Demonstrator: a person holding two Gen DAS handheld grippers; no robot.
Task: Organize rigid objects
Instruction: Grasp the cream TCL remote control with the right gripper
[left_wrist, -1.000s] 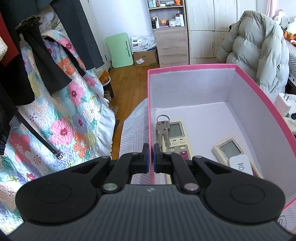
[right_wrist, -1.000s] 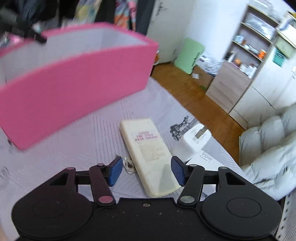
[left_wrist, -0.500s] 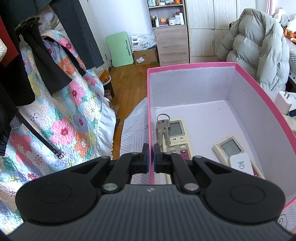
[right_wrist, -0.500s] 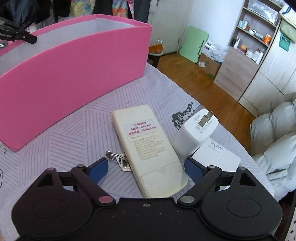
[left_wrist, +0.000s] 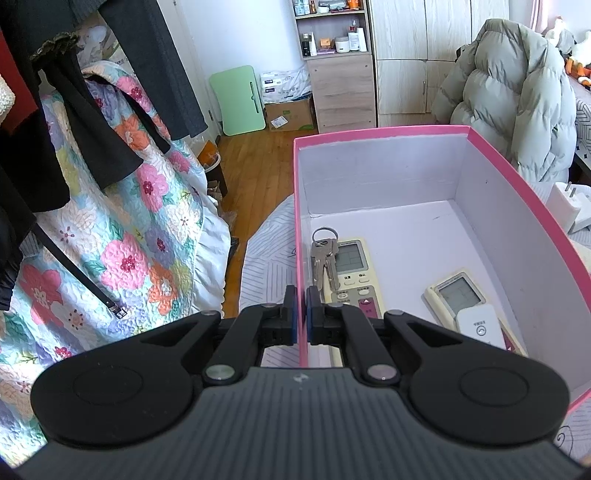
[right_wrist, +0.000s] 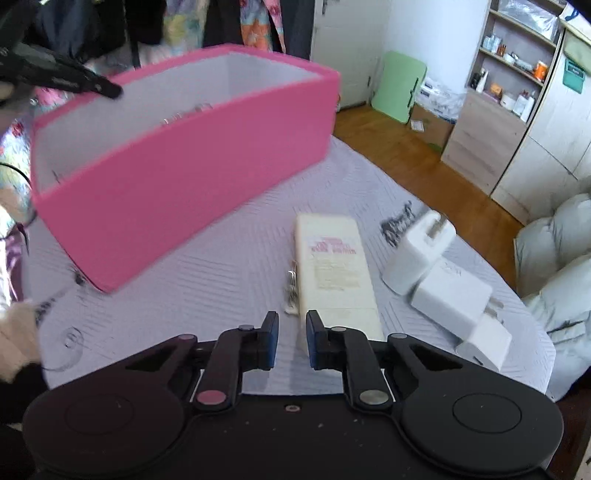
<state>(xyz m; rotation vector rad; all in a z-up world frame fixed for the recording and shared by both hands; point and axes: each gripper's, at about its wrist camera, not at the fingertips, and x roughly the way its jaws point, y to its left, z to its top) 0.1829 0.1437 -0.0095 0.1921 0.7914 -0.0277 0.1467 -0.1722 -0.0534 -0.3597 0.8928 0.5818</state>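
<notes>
Currently left gripper (left_wrist: 301, 314) clamps the pink cardboard box (left_wrist: 517, 192) wall; right gripper (right_wrist: 289, 339) narrowly parted (holding nothing) near cream remote (right_wrist: 334, 269) on ribbed grey cloth (right_wrist: 221, 280)

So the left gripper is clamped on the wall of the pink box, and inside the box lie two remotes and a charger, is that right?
Nearly. The left gripper does clamp the pink box wall, but beside the two remotes lies a bunch of keys, not a charger. The left wrist view shows it.

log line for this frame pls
left gripper: shut on pink cardboard box wall | right gripper: nearly closed, empty | cream remote: face-down on table
</notes>
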